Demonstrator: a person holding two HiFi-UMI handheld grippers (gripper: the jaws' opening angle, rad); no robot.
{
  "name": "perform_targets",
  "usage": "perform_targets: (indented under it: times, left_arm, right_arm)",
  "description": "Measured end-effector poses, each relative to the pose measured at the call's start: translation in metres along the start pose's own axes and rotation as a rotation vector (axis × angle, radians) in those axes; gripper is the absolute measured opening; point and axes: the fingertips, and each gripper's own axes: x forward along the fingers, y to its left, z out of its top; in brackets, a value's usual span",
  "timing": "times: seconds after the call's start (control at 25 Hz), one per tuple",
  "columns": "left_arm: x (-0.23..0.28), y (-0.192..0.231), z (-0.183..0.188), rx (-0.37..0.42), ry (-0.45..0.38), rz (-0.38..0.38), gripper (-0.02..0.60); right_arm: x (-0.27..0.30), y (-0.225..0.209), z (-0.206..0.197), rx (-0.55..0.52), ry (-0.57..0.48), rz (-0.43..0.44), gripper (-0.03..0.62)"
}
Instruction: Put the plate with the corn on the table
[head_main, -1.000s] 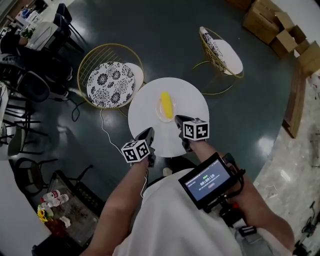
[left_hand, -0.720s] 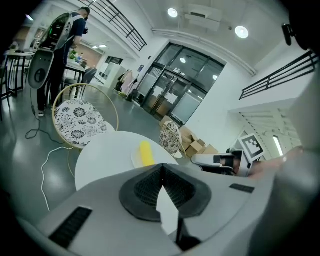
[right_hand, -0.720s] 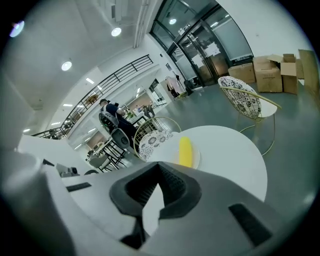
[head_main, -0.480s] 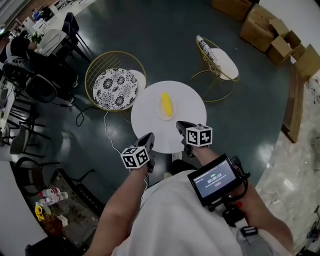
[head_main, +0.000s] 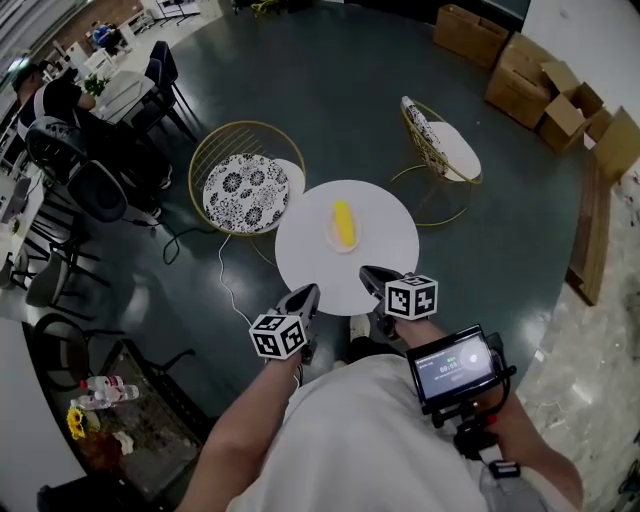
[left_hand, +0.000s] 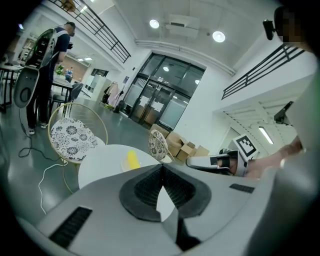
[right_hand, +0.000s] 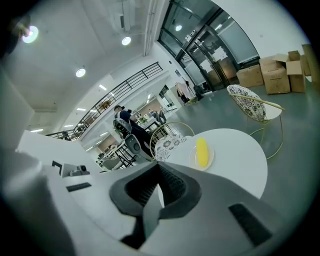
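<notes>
A yellow corn cob (head_main: 343, 224) lies on a small pale plate (head_main: 332, 237) in the middle of the round white table (head_main: 385, 255). Both grippers hover at the table's near edge, short of the plate. My left gripper (head_main: 308, 294) is shut and holds nothing. My right gripper (head_main: 370, 272) is likewise shut and empty. In the left gripper view the corn (left_hand: 133, 160) shows beyond my jaws (left_hand: 161, 172), with the right gripper (left_hand: 220, 161) off to the side. In the right gripper view the corn (right_hand: 201, 151) rests on its plate (right_hand: 210, 159) ahead of my jaws (right_hand: 159, 170).
A gold wire chair with a patterned cushion (head_main: 245, 190) stands left of the table. A second chair (head_main: 440, 145) stands behind it to the right. Cardboard boxes (head_main: 545, 90) sit at the far right. A cable (head_main: 222, 275) runs over the floor. A phone (head_main: 455, 368) is mounted on the right forearm.
Both grippers have drawn back from the plate toward the table's near edge. The head camera has shifted. The plate and corn stay put on the table.
</notes>
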Motion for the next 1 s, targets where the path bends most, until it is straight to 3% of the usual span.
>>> perform_targets:
  times: [0.4,1.0]
  left_arm:
    - [-0.033,-0.01,0.002,0.044,-0.043,-0.026,0.006]
    - [-0.044,-0.045,-0.028,0.045,-0.012,-0.079,0.006]
  right_arm:
    - [-0.023,0.028,-0.002,-0.02,-0.04,0.036,0.008]
    - [-0.06,0.034,-0.026,0.007,-0.054,0.036,0.008]
